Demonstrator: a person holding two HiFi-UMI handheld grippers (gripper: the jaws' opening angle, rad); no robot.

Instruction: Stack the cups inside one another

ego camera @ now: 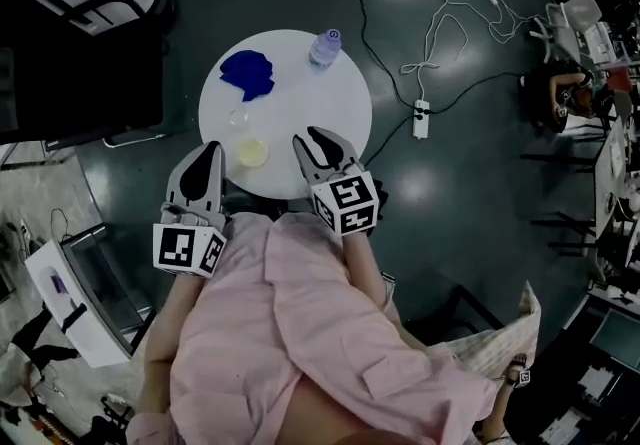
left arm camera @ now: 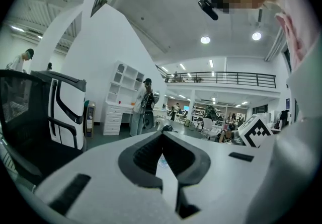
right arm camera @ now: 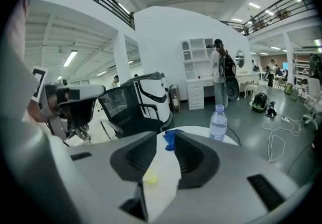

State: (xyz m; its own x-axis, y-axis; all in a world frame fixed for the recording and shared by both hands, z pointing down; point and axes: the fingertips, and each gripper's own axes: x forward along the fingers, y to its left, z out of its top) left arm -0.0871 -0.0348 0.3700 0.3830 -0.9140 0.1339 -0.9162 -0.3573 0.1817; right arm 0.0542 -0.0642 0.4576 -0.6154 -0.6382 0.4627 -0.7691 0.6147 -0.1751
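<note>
A round white table (ego camera: 340, 123) stands on a dark grey floor strewn with white cables and a power strip (ego camera: 421, 118). Only the head view gives the layout of the tabletop. A blue cloth (ego camera: 248, 73) lies on the far left part and a water bottle (ego camera: 325, 46) stands at the far edge. A clear cup (ego camera: 238, 117) sits just on the near side of the cloth, and a yellow cup (ego camera: 253, 151) sits nearer the person, apart from the clear one. The two cups are not stacked. The person, in a pink shirt (ego camera: 290, 323), holds both grippers at the near rim, one on each side of the yellow cup.

The right gripper view looks across the table and shows the cloth, the bottle, a black office chair (right arm camera: 133, 104), a white shelf unit (right arm camera: 196, 72) and a person with a backpack (right arm camera: 221, 74). The left gripper view points almost level into the hall and shows a mezzanine railing (left arm camera: 221, 78). Of the tabletop it shows only a sliver between the pads.

The right gripper (ego camera: 312, 140) has its jaws partly apart. A blurred patch of the yellow cup shows low in the gap, and the pads do not press on it. The left gripper (ego camera: 211, 151) has its jaw tips drawn together with nothing clamped between them.
</note>
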